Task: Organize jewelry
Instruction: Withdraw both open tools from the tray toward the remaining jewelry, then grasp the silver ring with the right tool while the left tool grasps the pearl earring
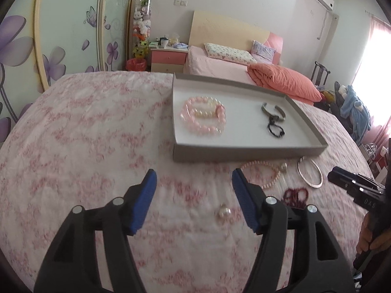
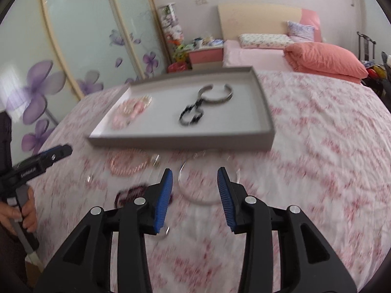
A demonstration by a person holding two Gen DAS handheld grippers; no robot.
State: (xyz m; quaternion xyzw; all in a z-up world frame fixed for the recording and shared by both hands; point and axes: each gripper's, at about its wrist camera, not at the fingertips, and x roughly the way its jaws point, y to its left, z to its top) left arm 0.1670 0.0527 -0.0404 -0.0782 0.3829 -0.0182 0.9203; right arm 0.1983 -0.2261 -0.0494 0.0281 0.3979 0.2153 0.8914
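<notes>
A shallow grey tray [image 1: 244, 150] [image 2: 180, 144] sits on a pink floral cloth. It holds pink bead bracelets [image 1: 204, 117] [image 2: 129, 112], a metal cuff [image 1: 273, 111] [image 2: 216, 94] and a black bead bracelet [image 1: 276, 129] [image 2: 191, 117]. In front of the tray lie a pink pearl bracelet [image 1: 262, 171] [image 2: 128, 164], a silver bangle [image 1: 310, 173] [image 2: 202, 190], a dark red bracelet [image 1: 295, 195] [image 2: 132, 194] and a pearl earring [image 1: 223, 212]. My left gripper [image 1: 194, 178] is open above the cloth near the earring. My right gripper [image 2: 195, 177] is open above the silver bangle.
The cloth-covered surface [image 1: 85, 134] drops off at its left and right edges. Beyond it stand a bed with an orange quilt [image 1: 283, 79], a pink nightstand [image 1: 168, 58] and flowered wardrobe doors [image 1: 61, 36]. The right gripper's body shows in the left wrist view [image 1: 354, 188].
</notes>
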